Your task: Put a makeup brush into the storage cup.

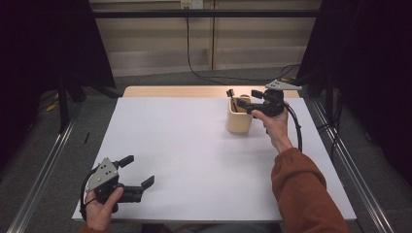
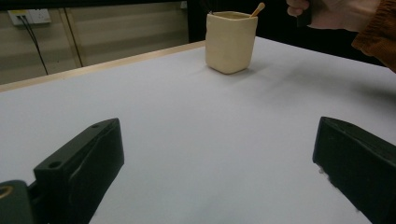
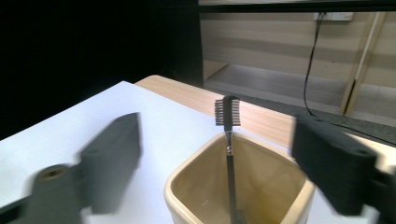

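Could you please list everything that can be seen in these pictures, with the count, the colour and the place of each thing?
cup: one, cream, far right part of the table, upright.
small comb brush: one, dark with a metal stem, standing inside the cup.
wooden stick: one, light brown, tip showing above the cup's rim.
table: one, white top with a wooden far edge.
wall socket: one, white, on the far wall.
left gripper: black, open, near left corner of the table.
right gripper: black, open, above the cup.
sleeve: one, rust orange, right forearm.
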`<act>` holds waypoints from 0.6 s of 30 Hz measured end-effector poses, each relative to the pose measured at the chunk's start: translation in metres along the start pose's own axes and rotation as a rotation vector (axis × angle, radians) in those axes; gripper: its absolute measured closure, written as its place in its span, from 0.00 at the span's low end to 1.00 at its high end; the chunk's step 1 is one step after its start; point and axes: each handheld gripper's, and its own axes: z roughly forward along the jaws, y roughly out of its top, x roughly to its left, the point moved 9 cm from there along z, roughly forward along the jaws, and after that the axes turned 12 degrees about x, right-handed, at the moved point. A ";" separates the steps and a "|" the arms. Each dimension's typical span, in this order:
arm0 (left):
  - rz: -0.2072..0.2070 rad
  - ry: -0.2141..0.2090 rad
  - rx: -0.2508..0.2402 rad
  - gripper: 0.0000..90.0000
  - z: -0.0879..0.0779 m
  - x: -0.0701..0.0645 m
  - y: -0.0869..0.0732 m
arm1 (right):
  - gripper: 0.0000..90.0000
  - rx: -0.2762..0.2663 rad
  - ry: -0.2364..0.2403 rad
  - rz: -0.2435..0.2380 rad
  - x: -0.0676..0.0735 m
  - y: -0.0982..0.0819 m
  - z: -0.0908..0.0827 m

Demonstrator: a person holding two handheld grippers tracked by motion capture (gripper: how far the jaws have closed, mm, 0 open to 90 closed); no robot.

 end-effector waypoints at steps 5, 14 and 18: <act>-0.001 0.000 0.000 0.02 0.000 -0.001 0.000 | 0.06 -0.004 0.002 -0.001 0.002 0.001 -0.001; -0.004 0.009 -0.002 0.02 -0.004 0.002 -0.002 | 0.02 0.007 -0.016 -0.008 0.005 -0.002 -0.004; 0.001 0.012 -0.001 0.02 -0.004 0.002 -0.002 | 0.04 0.018 -0.028 -0.012 0.005 -0.005 -0.007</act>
